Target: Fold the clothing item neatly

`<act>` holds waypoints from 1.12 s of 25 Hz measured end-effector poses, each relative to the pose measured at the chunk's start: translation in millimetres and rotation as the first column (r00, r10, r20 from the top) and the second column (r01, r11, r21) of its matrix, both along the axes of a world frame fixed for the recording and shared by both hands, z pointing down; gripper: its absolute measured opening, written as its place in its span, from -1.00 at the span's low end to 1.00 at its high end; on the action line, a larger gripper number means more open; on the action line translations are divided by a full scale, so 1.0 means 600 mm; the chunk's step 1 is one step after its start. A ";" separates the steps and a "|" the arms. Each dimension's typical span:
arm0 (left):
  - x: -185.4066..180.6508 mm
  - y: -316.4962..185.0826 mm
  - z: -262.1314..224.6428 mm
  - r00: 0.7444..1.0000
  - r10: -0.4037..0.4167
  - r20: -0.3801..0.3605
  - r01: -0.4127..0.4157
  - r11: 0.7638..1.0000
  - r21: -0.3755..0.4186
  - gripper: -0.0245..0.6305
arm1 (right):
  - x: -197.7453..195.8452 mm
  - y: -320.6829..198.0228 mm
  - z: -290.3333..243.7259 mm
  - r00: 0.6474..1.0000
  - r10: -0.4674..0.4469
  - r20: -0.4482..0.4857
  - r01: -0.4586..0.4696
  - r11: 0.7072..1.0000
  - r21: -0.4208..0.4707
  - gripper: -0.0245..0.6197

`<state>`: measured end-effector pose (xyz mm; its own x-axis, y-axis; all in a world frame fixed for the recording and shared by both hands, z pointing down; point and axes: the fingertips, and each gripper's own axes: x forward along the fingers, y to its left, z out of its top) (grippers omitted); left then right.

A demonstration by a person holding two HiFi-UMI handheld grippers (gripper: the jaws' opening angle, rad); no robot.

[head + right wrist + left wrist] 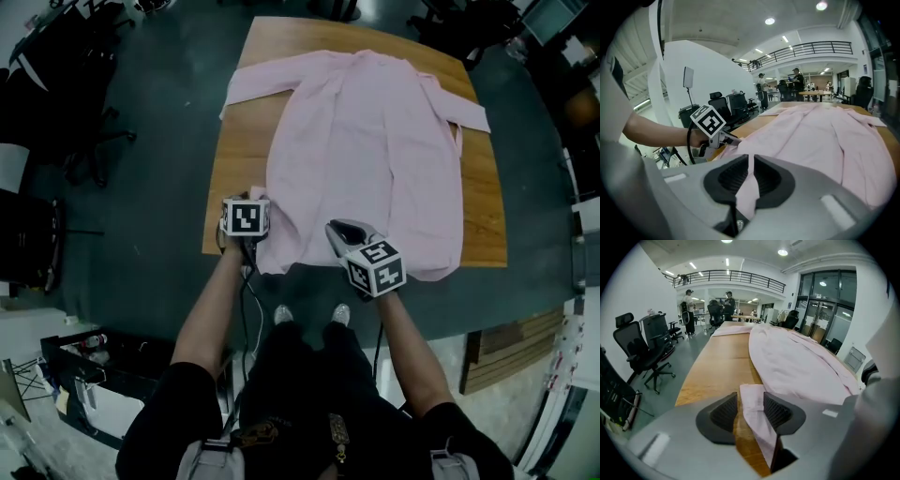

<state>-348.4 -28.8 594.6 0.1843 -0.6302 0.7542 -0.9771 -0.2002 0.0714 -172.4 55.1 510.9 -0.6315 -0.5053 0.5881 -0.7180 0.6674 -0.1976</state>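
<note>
Shirt point(366, 141) in pale pink lies spread flat on a wooden table point(239, 141), collar at the far end, its 2 sleeves out to the sides and the hem point(412, 272) along the near edge by the person.

The right gripper point(751, 171) has its jaws closed tight on a pinch of fabric near the middle of the hem, the cloth rising in a thin fold between the pads. The left gripper point(751, 404) sits at the hem's left corner with its jaws apart; a flap of the corner lies between them, against 1 pad but not squeezed.

The cloth looks thin, light and limp, so it should sag and crease wherever it is unsupported, and probably slides easily over the smooth wood. With 1 grip only, it would likely swing and bunch. Best hold, I judge, is at the 2 hem corners, catching both layers well inside the edge so the fabric stays taut between the grippers.
</note>
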 end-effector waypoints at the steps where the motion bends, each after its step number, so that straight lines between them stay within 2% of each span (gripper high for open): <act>1: 0.003 0.000 -0.002 1.000 0.009 0.001 -0.009 1.000 0.000 -0.40 | 0.009 -0.001 -0.001 1.000 0.019 -0.004 -0.019 1.000 -0.001 -0.84; 2: 0.007 0.000 -0.004 1.000 0.017 -0.004 -0.017 1.000 0.002 -0.45 | 0.018 -0.003 -0.002 0.999 0.035 -0.006 -0.035 0.999 -0.001 -0.84; 3: 0.009 0.004 -0.002 1.000 0.016 -0.021 -0.016 1.000 -0.004 -0.63 | 0.025 -0.005 -0.004 0.999 0.050 -0.007 -0.050 0.999 0.000 -0.84; 5: 0.013 0.017 -0.009 0.998 -0.014 -0.069 0.014 1.000 0.005 -0.68 | 0.035 -0.006 -0.006 0.998 0.066 -0.002 -0.066 0.998 0.001 -0.84; 8: 0.031 0.040 -0.072 0.994 -0.015 -0.110 0.029 0.991 0.130 -0.70 | 0.043 0.000 -0.006 0.998 0.066 0.017 -0.066 0.998 -0.001 -0.84; 11: 0.071 0.080 -0.141 0.993 0.064 -0.100 -0.035 0.962 0.270 -0.70 | 0.052 0.008 -0.011 0.997 0.063 0.044 -0.064 0.998 -0.001 -0.84; 15: 0.145 0.144 -0.199 0.983 0.185 -0.018 -0.163 0.904 0.395 -0.70 | 0.080 0.015 -0.025 0.996 0.061 0.072 -0.063 0.998 0.015 -0.84; 18: 0.208 0.190 -0.214 0.962 0.271 0.041 -0.262 0.864 0.429 -0.70 | 0.106 0.026 -0.029 0.992 0.069 0.102 -0.070 0.997 0.008 -0.84; 22: 0.274 0.250 -0.213 0.929 0.369 0.036 -0.347 0.832 0.433 -0.70 | 0.123 0.041 -0.038 0.987 0.058 0.149 -0.059 0.998 0.002 -0.84; 28: 0.363 0.340 -0.187 0.837 0.547 -0.020 -0.497 0.775 0.390 -0.70 | 0.151 0.066 -0.039 0.988 0.042 0.147 -0.042 0.999 -0.005 -0.84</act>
<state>-130.9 175.4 482.6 0.6400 -0.6268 0.4444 -0.7023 -0.7119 0.0074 -82.1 94.9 487.4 -0.6894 -0.5320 0.4917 -0.7084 0.6370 -0.3040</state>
